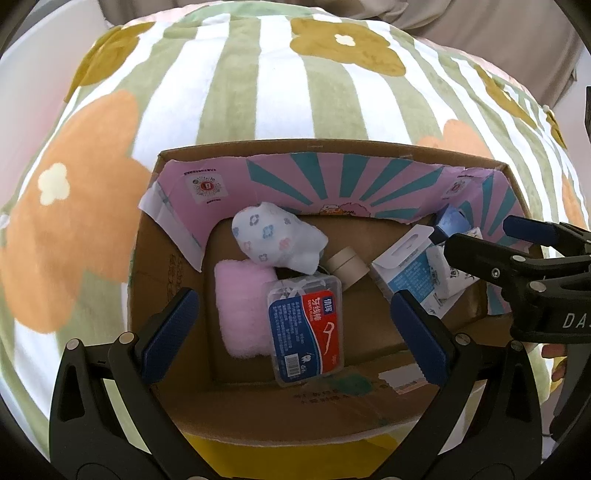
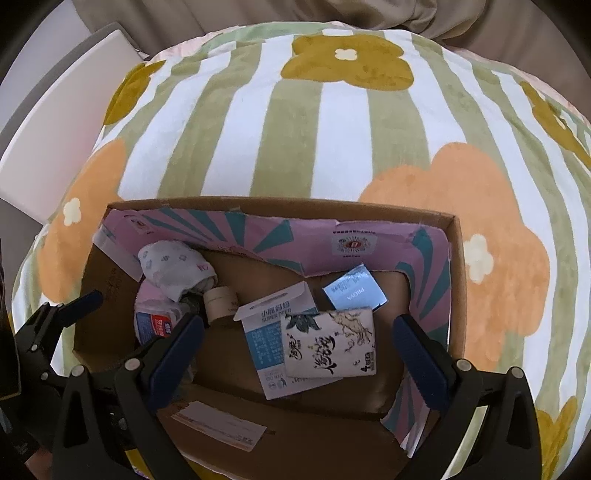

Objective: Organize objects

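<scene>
An open cardboard box (image 1: pixel 166 280) (image 2: pixel 456 258) with a pink and teal lining sits on the blanket. In it lie a floss-pick case (image 1: pixel 306 332) (image 2: pixel 153 323), a pink cloth (image 1: pixel 243 310), a white patterned sock (image 1: pixel 277 236) (image 2: pixel 173 266), a beige tape roll (image 1: pixel 347 266) (image 2: pixel 219 301), a Super Deer box (image 1: pixel 402 273) (image 2: pixel 273 332), a tissue pack (image 2: pixel 332 343) and a blue sachet (image 2: pixel 354 291). My left gripper (image 1: pixel 295 332) is open and empty above the floss case. My right gripper (image 2: pixel 299 354) is open and empty above the tissue pack; it also shows in the left wrist view (image 1: pixel 480 240).
The box rests on a soft blanket (image 1: pixel 258 92) (image 2: pixel 295 129) with green and white stripes and orange and mustard flowers. A white panel (image 2: pixel 55 122) stands at the far left. Beige fabric (image 2: pixel 480 22) lies behind the blanket.
</scene>
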Demonstrator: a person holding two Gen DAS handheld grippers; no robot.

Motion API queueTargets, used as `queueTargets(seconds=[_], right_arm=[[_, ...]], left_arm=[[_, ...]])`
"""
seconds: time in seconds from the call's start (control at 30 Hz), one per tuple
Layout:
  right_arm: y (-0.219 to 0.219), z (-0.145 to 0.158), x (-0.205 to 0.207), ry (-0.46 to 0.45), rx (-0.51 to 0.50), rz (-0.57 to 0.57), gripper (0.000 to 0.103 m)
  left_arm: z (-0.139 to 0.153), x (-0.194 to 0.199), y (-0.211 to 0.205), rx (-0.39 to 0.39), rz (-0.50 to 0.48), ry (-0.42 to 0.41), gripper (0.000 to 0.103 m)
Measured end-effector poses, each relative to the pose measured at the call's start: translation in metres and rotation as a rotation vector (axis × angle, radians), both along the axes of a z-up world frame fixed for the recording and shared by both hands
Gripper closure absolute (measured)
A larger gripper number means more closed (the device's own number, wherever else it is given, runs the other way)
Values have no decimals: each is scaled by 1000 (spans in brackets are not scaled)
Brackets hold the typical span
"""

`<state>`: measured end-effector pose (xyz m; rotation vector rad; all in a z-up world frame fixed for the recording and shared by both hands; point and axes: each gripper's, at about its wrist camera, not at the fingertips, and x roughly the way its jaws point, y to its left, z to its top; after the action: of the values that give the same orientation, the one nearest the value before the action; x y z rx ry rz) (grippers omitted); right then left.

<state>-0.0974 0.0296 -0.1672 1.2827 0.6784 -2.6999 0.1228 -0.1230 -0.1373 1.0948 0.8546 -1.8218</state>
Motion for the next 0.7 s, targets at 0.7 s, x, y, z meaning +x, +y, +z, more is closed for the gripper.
queueTargets(seconds=[0.7], right_arm=[[32,114,56,176,13,-7,1]], left_arm=[[112,-35,18,-112,32,54,0]])
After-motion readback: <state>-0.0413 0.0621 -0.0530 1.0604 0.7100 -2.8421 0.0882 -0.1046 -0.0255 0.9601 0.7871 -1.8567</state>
